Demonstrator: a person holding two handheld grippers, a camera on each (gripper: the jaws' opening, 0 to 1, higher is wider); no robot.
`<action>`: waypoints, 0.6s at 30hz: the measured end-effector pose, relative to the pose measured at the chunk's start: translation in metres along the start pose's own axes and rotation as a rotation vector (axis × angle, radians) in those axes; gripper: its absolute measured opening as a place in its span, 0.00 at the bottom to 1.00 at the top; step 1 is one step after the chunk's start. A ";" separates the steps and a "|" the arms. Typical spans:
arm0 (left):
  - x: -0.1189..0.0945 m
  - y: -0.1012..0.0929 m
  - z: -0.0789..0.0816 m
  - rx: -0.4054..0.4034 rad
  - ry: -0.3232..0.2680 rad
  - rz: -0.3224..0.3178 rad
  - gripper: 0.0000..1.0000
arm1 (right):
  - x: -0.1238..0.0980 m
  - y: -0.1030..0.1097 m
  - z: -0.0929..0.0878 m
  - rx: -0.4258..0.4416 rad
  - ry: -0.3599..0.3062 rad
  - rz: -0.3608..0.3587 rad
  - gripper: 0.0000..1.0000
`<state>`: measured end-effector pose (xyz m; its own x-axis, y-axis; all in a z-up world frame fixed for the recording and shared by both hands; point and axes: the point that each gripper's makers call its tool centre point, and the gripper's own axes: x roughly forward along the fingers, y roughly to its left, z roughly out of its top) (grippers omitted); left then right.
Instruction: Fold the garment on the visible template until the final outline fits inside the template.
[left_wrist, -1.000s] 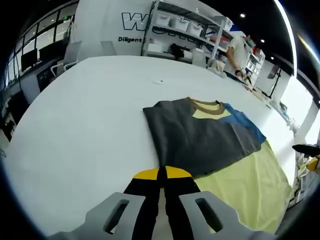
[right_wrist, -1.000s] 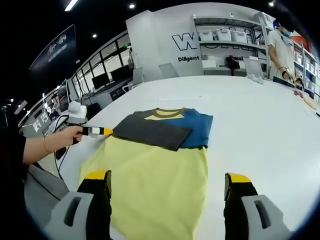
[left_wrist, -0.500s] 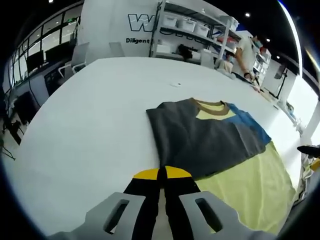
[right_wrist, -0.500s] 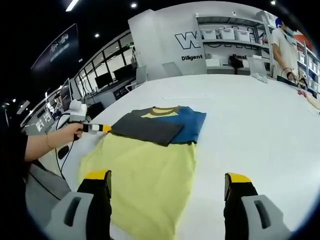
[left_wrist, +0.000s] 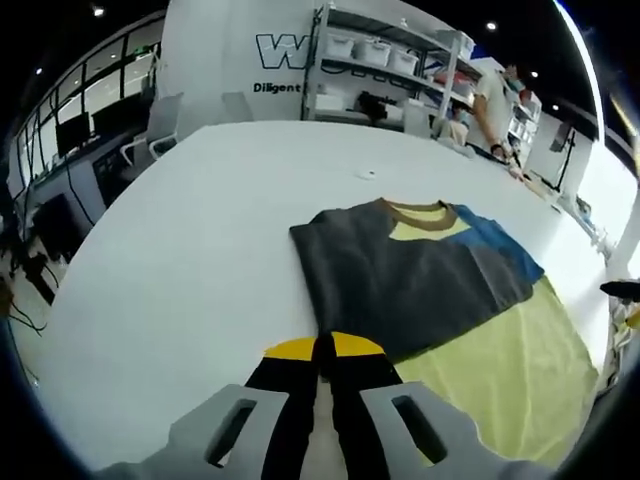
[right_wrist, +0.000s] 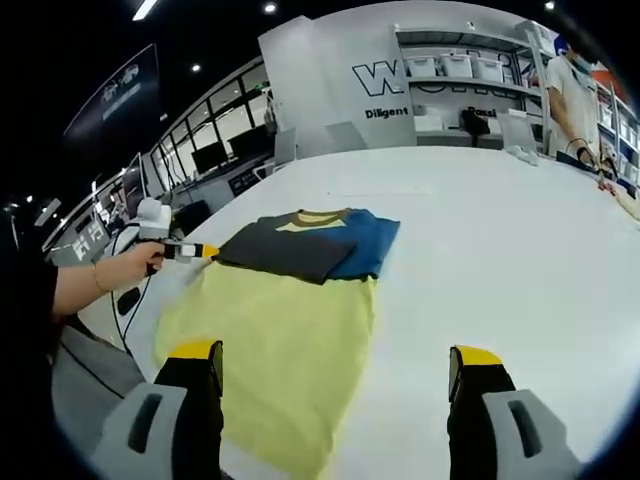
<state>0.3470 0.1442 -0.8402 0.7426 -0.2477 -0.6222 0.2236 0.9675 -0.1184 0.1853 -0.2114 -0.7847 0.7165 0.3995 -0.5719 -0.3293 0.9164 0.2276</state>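
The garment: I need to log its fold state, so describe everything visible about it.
The garment is a soft T-shirt with dark grey, blue and pale yellow panels and a tan ribbed collar. Its grey part lies folded over the top, flat on the white table. The left gripper, shut, pinches its grey corner; the right gripper hangs open, apart.

The left gripper (left_wrist: 325, 350) is showing black jaws with yellow tips on pale grey slotted mounts. The right gripper (right_wrist: 335, 375) is wearing the same colours. The person's hand (right_wrist: 128, 263) is wearing a thin bracelet beside a black sleeve (right_wrist: 25, 300).
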 end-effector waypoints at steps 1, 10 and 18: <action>-0.002 -0.001 0.002 0.002 -0.010 -0.006 0.06 | 0.000 0.001 0.000 0.001 -0.003 0.003 0.92; -0.032 -0.020 0.006 0.067 -0.049 -0.091 0.29 | -0.001 0.011 0.010 0.029 -0.045 0.026 0.95; -0.063 -0.031 -0.003 0.129 -0.030 -0.141 0.58 | -0.002 0.023 -0.002 0.020 0.004 0.051 0.99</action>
<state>0.2908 0.1302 -0.7998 0.7160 -0.3838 -0.5831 0.4045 0.9089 -0.1014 0.1751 -0.1914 -0.7796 0.6967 0.4458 -0.5620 -0.3529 0.8951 0.2726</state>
